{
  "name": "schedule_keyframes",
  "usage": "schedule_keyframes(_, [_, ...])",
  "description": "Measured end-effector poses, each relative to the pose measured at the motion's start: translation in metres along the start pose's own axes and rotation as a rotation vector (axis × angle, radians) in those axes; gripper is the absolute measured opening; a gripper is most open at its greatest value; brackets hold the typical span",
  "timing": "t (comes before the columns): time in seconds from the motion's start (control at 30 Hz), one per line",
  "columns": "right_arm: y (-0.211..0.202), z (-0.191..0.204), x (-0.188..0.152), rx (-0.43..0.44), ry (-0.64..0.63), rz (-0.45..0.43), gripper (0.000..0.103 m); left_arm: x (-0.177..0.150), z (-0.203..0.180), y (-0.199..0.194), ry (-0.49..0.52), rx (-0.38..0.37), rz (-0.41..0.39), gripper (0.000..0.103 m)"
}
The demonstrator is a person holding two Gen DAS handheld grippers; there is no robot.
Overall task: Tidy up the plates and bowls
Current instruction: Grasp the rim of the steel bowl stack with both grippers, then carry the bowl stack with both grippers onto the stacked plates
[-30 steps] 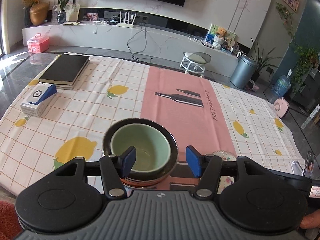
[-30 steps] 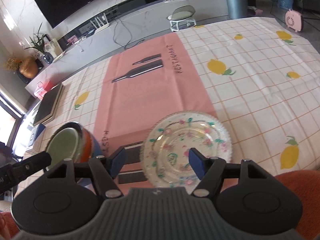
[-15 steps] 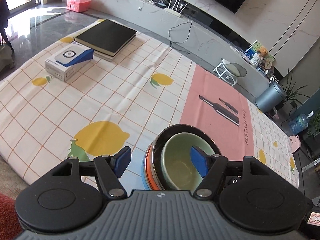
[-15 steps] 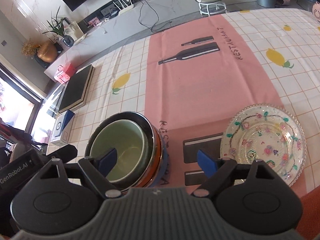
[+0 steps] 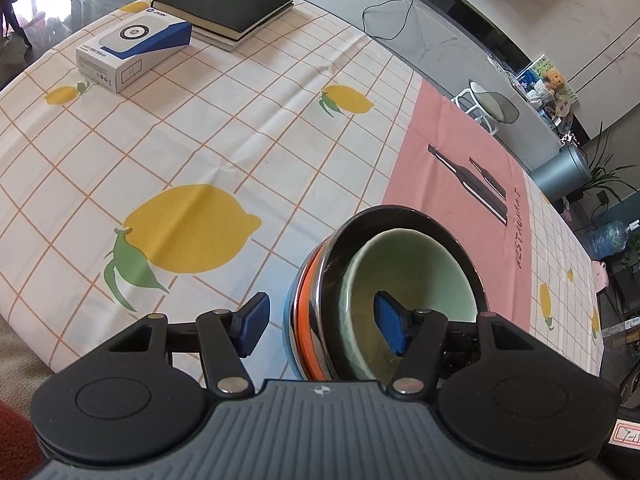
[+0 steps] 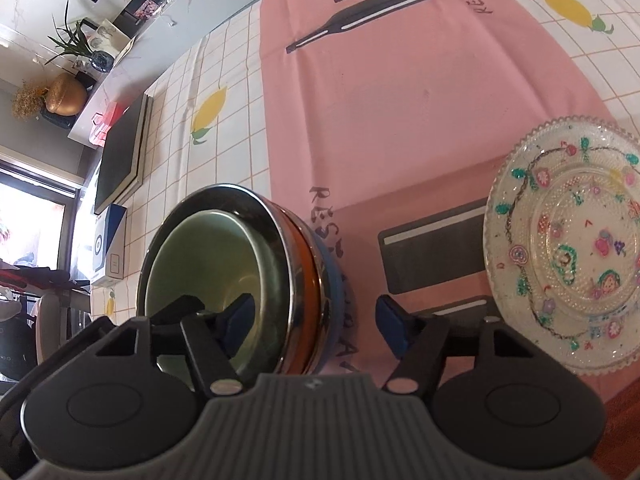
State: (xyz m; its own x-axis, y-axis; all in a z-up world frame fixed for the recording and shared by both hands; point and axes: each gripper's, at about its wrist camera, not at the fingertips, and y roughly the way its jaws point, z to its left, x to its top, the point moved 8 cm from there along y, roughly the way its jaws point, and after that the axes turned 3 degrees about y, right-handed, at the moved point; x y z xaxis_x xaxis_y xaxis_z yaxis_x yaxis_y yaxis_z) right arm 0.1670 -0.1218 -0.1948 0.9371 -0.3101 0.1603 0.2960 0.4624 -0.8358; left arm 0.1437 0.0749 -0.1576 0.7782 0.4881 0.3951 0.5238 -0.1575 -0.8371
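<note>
Both grippers straddle opposite rims of the nested bowl stack; jaws closing, no pad contact seen.

Left wrist view: left gripper (image 5: 320, 330) has fingers spread and closing, one pad outside the bowl stack (image 5: 316, 304), the other inside the green bowl (image 5: 416, 268); pads not visibly pressing. Stack sits on the lemon tablecloth (image 5: 180, 128) at the pink runner's (image 5: 460, 168) edge. White box (image 5: 132, 50) and black book (image 5: 228, 0) lie far off.
Right wrist view: right gripper (image 6: 316, 324) fingers spread, closing, one pad inside the green bowl (image 6: 208, 252), one outside the stack (image 6: 316, 280). Glass plate (image 6: 568, 248) lies apart, on the runner (image 6: 380, 100).
</note>
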Motion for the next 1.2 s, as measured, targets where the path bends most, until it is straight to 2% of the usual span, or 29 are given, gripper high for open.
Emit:
schedule_keyframes(0.07, [0.006,-0.001,-0.001,0.016,0.011,0.019,0.059,-0.001,0.001,0.005,-0.010,-0.004,0.013,0.070])
schedule_keyframes(0.2, [0.011,-0.004,-0.001,0.049,0.036,0.031,0.058,-0.001,0.005,0.009,-0.044,-0.025,0.016,0.070])
schedule_keyframes(0.3, [0.013,-0.003,0.000,0.072,0.040,0.031,0.054,-0.003,0.007,0.013,-0.042,0.003,0.026,0.059])
schedule_keyframes(0.33, [0.013,-0.002,-0.001,0.086,0.045,0.032,0.050,-0.004,0.007,0.015,-0.049,-0.004,0.031,0.058])
schedule_keyframes(0.4, [0.013,-0.002,-0.001,0.086,0.049,0.024,0.050,-0.005,0.007,0.016,-0.065,-0.038,0.037,0.052])
schedule_keyframes(0.63, [0.011,-0.003,-0.002,0.090,0.039,0.004,0.049,-0.006,0.005,0.013,-0.040,-0.030,0.020,0.047])
schedule_keyframes(1.2, [0.001,-0.005,-0.004,0.114,0.034,-0.022,0.048,-0.004,-0.006,-0.002,-0.014,-0.033,-0.023,0.045])
